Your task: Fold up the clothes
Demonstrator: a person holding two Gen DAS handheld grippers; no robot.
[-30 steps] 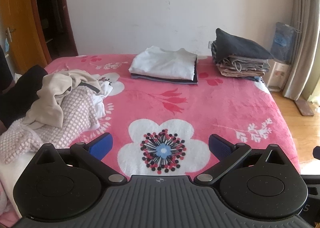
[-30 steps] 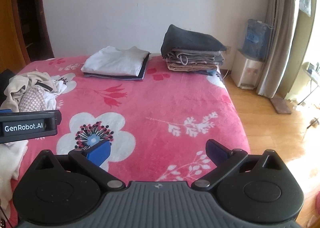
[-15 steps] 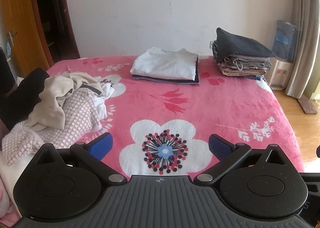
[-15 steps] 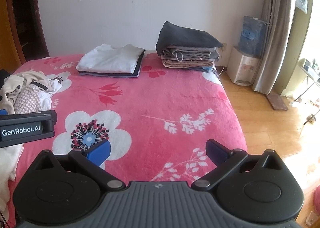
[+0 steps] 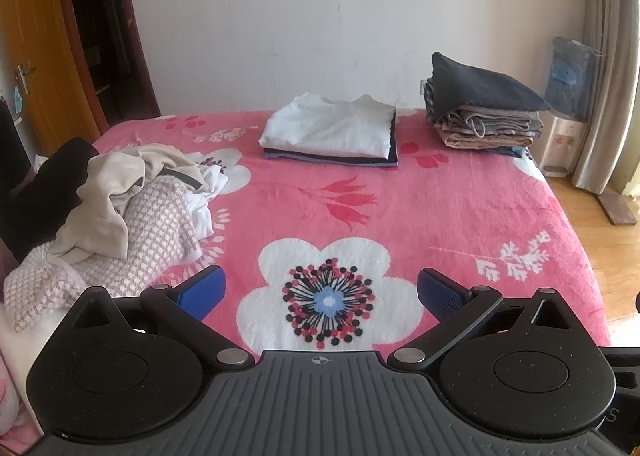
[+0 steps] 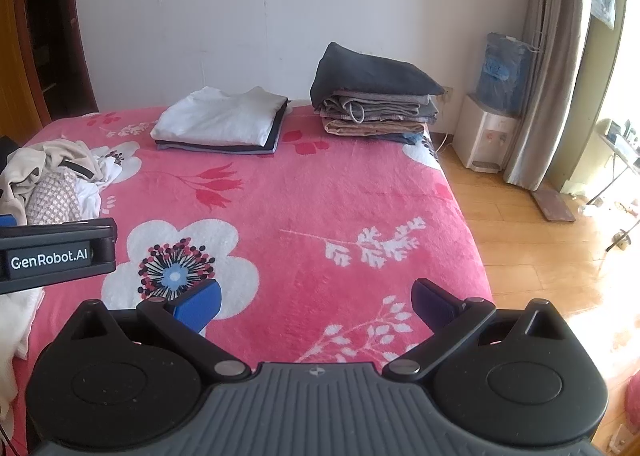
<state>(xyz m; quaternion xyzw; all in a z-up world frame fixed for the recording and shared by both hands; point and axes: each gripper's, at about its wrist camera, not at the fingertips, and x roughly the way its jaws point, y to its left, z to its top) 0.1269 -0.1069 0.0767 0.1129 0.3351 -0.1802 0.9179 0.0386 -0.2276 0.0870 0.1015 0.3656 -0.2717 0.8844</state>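
Two folded stacks sit at the far edge of the bed (image 5: 460, 192) in the left wrist view, while the unfolded pile (image 5: 120, 216) lies to the left; the left tool (image 5: 320, 290) hangs empty, fingers apart. In the right wrist view the right tool (image 6: 316, 302) is likewise spread and empty, the pile (image 6: 52, 180) well off to its left. Grabbing into that tangle could lift several garments together.

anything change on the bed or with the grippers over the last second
Only the views drifted slightly; nothing was taken hold of or let go. The left gripper and right gripper stayed open and empty. The crumpled beige and checked clothes heap and both folded stacks stayed put.
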